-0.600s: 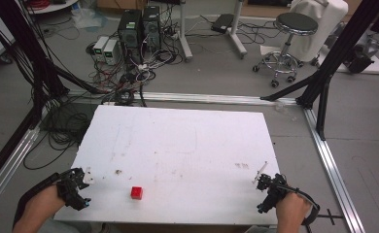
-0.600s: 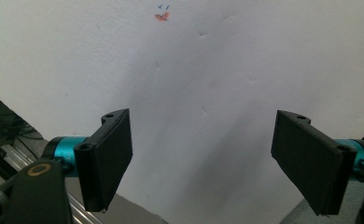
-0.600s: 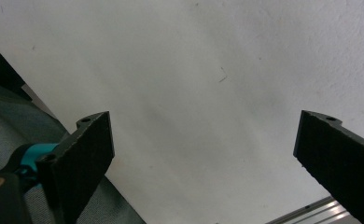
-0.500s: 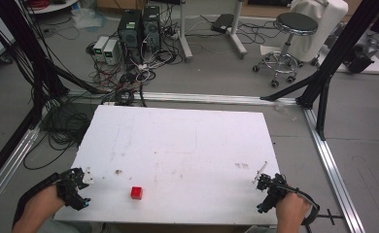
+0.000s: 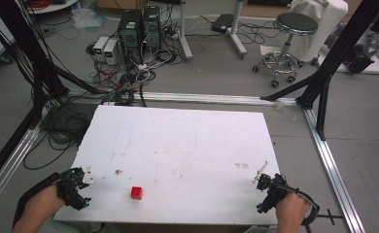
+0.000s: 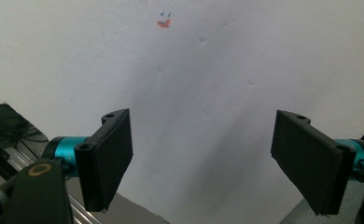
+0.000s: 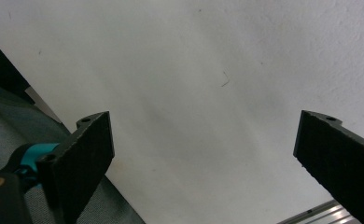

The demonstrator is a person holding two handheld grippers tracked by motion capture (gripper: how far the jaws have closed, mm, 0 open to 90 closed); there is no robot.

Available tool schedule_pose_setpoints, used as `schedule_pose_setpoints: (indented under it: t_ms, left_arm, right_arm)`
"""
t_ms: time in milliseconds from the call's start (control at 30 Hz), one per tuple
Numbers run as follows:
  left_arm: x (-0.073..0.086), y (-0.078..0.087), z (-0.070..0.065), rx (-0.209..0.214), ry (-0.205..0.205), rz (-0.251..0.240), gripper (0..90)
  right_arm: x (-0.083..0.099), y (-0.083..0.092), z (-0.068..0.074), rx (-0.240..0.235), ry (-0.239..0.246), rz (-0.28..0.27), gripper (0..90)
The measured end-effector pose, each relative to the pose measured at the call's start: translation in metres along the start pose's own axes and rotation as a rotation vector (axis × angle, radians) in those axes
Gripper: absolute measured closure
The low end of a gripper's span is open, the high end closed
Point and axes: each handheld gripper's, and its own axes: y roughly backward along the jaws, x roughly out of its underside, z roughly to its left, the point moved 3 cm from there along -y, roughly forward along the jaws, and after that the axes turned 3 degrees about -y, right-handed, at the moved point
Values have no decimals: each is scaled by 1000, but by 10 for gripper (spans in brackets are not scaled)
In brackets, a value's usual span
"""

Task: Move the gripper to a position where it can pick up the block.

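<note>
Each hand-held gripper, left (image 5: 73, 187) and right (image 5: 270, 190), gapes at table (image 5: 187, 145) corners, seemingly untouched.

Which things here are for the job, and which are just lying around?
For the job:
red cube near the front edge of the white table
left gripper, jaws wide apart, holding nothing
right gripper, jaws wide apart, holding nothing

Just lying around:
round stool on the floor behind the table
computer boxes with tangled cables
</note>
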Motion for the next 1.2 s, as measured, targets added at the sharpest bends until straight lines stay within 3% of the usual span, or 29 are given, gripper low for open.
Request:
schedule_pose_setpoints:
  t_ms: [567,1200]
  left_arm:
    - [-22,5,0,9,-74,3,211]
    - [-52,9,2,58,-247,22,258]
  right_arm:
    - [2,1,0,-7,-3,-23,42]
    - [1,1,0,-16,6,-34,43]
